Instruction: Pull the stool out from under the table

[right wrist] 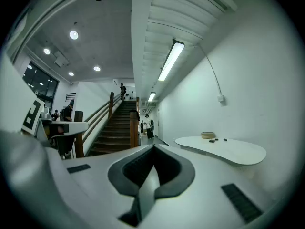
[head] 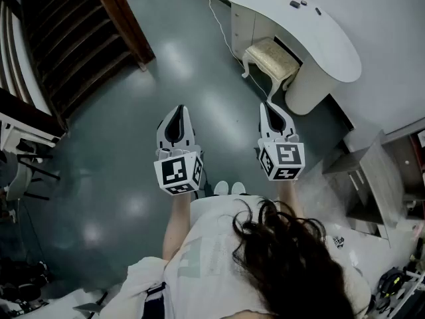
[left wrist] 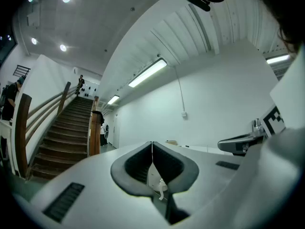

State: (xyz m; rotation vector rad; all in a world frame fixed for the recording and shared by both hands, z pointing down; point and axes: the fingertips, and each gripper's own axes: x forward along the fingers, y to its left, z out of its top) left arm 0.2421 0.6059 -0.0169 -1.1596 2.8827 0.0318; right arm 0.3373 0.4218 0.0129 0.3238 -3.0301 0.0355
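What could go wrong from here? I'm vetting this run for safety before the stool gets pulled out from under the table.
The cream cushioned stool sits tucked between the white curved table's cabinet and pedestal, so a skewed pull may catch a leg. A thin white cable runs close beside that cabinet and could snag. The left gripper and right gripper both have their jaws shut, so they may just bump the stool unless opened first.

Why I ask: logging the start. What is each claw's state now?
Left claw: closed, holding nothing.
Right claw: closed, holding nothing.
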